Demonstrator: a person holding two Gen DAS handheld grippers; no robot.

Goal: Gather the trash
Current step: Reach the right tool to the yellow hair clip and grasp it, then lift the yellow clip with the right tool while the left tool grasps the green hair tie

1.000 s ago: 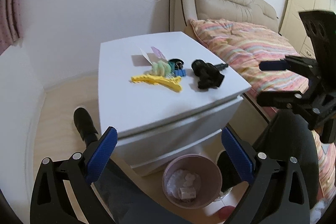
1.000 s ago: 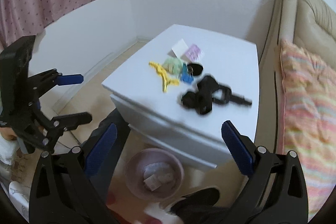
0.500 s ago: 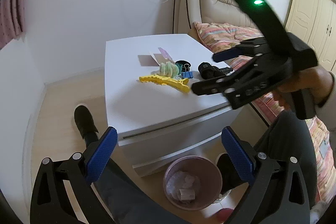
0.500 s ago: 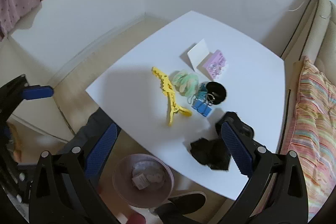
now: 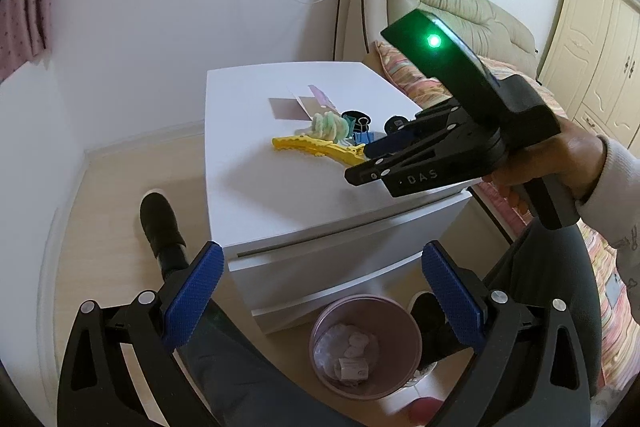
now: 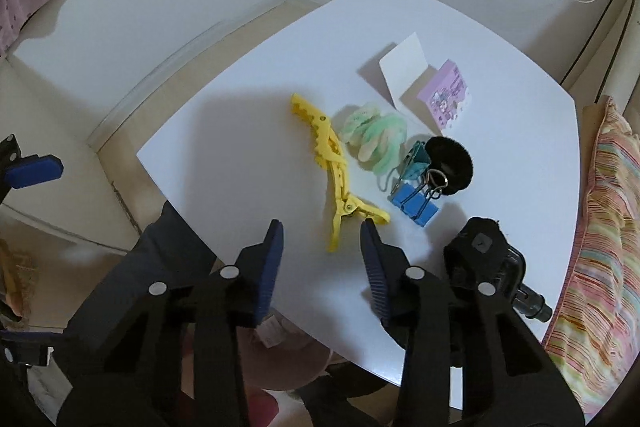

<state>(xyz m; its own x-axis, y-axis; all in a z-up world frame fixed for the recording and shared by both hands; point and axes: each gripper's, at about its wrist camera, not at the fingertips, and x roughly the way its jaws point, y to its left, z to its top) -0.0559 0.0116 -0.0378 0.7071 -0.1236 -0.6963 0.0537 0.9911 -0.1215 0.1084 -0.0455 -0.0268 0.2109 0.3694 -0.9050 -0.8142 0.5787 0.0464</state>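
Note:
On the white nightstand (image 6: 240, 131) lie a yellow hair clip (image 6: 332, 163), a green scrunchie (image 6: 372, 135), blue binder clips (image 6: 416, 203), a black hair tie (image 6: 452, 163), a white card (image 6: 402, 67) and a purple packet (image 6: 448, 95). My right gripper (image 6: 322, 243) points down at the top. Its jaws are closing with the clip's tail end between them, and the pads stand apart from it. From the left wrist view, that right gripper (image 5: 360, 163) hovers by the yellow clip (image 5: 316, 147). My left gripper (image 5: 320, 255) stands open and empty in front of the nightstand, above the pink bin (image 5: 320, 327).
The bin holds crumpled paper. A black camera-like object (image 6: 480, 251) sits on the nightstand's near right corner. A bed with a striped quilt (image 6: 600, 227) runs along the right. The person's shoe (image 5: 158, 223) stands on the floor to the left.
My right gripper has come down and forward over the nightstand to the yellow clip, and its jaws have narrowed. My left gripper has stayed in place, open.

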